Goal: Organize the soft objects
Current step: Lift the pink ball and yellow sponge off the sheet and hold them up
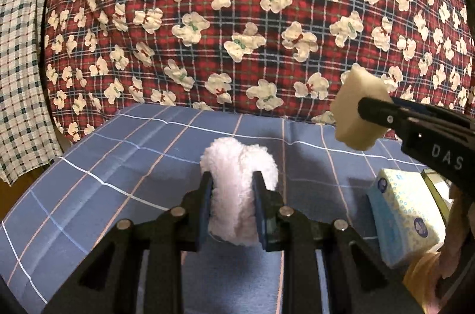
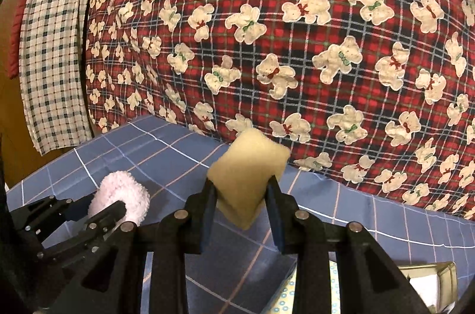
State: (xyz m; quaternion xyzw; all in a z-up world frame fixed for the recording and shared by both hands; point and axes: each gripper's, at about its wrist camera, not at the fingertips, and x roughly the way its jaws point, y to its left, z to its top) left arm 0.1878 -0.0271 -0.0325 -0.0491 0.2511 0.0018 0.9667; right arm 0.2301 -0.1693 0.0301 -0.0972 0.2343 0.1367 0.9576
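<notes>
Currently a fluffy pink cloth (image 1: 237, 195) is clamped between the jaws of the left gripper (image 1: 234, 204), above the blue checked sheet (image 1: 104, 165). A cream sponge (image 2: 248, 174) is pinched in the right gripper (image 2: 242, 195), raised near the red bear-print quilt (image 2: 297, 47). A tissue box (image 1: 403, 213) is seen just beside, to the right.

A fluffy pink cloth roll (image 1: 237, 195) is pinched between the left fingers (image 1: 207, 207); a cream sponge (image 2: 248, 174), tilted cornerwise, between the right fingers (image 2: 274, 213).
</notes>
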